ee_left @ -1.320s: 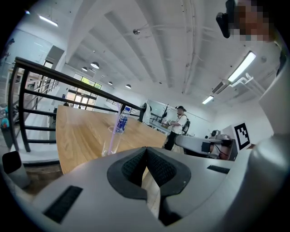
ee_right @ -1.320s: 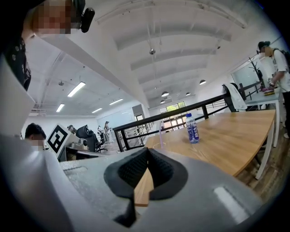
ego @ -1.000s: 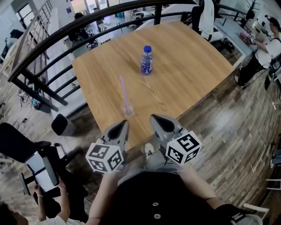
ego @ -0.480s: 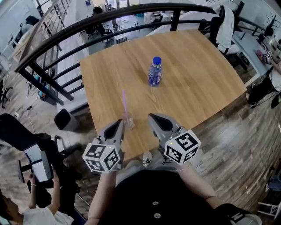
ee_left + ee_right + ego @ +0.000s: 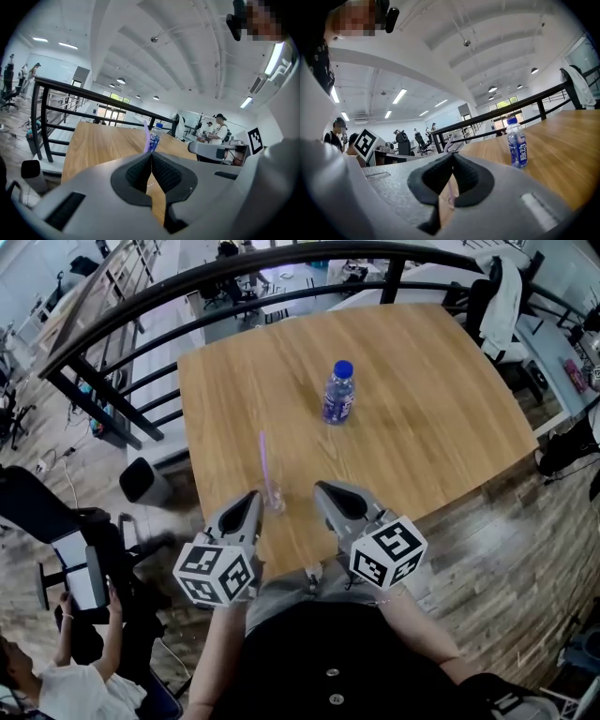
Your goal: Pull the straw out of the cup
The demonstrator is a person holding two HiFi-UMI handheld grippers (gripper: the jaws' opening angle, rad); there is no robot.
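Two grippers under my control, left gripper (image 5: 249, 500) and right gripper (image 5: 325, 491), each pressed together on nothing. One clear cup (image 5: 274, 502) holding one purple straw (image 5: 263, 457) stands between their tips, with one bottle (image 5: 338, 393) farther ahead on the desk (image 5: 441, 418).

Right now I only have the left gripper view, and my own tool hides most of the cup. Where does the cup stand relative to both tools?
Observer: In the head view, the clear cup stands near the table's near edge, between the left tool and the right tool, closer to the left one.
Operator: What are the right tool's jaws doing?
Observer: They are together with nothing held; the cup shows beyond them.
Operator: The bottle looks right behind the straw. Is it close?
Observer: No. It stands upright nearer the table's middle, well beyond the straw.
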